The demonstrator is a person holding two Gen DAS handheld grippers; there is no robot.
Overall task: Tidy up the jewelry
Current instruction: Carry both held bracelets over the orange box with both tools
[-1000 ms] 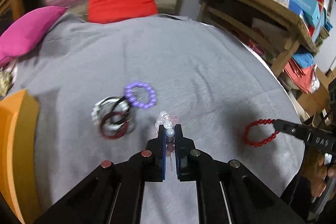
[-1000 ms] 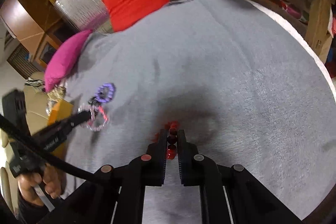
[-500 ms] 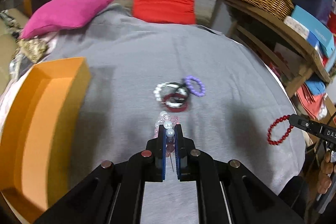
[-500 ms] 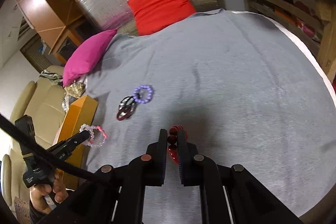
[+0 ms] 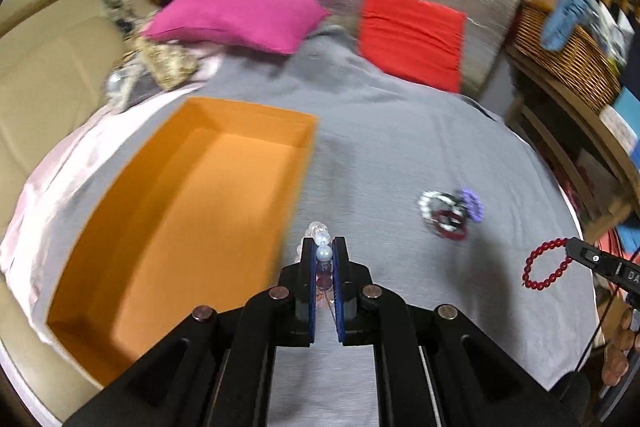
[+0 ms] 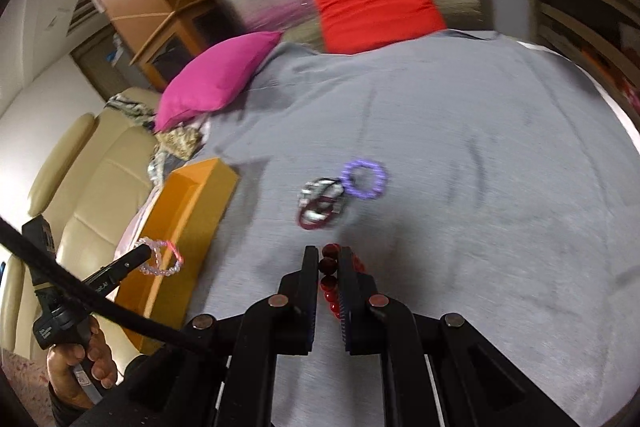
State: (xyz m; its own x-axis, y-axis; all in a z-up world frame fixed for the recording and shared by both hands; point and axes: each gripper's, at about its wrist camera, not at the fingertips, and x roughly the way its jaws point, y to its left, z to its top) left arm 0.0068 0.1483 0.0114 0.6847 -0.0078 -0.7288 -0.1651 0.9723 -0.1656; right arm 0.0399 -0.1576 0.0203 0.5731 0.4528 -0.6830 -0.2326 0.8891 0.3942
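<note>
Two bracelets clamped: pale bead bracelet (image 5: 321, 243) in left gripper (image 5: 324, 247) beside orange box (image 5: 188, 211), red bead bracelet (image 6: 330, 279) in right gripper (image 6: 329, 259). Leftover pile (image 6: 320, 201) mid-frame, blurry.

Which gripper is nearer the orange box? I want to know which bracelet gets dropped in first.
Left. The left gripper, shut on the pale bead bracelet, hangs beside the orange box. The right gripper, shut on the red bead bracelet, is farther out over the grey cloth.
</note>
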